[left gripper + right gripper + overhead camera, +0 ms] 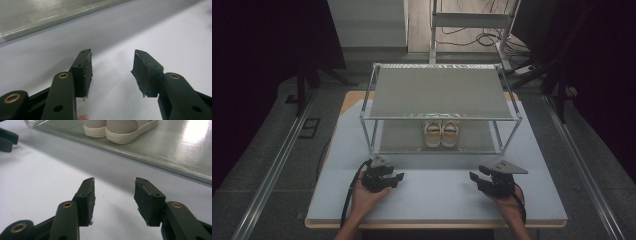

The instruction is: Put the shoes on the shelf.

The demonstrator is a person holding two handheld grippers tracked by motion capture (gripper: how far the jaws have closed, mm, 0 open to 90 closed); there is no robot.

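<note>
High view: the pair of shoes [441, 133] stands on the lower shelf of the rack [439, 92] at frame centre. The left tool [396, 178] and right tool [474, 177] rest low over the table [437, 200], lower left and lower right, both released and empty.

Left gripper view: the jaws stand apart over bare table; the shelf edge [50, 18] runs across the upper left.

Right gripper view: the shoes [120, 128] sit at top centre. Risk: the low top shelf could catch a rising tool during extraction.
</note>
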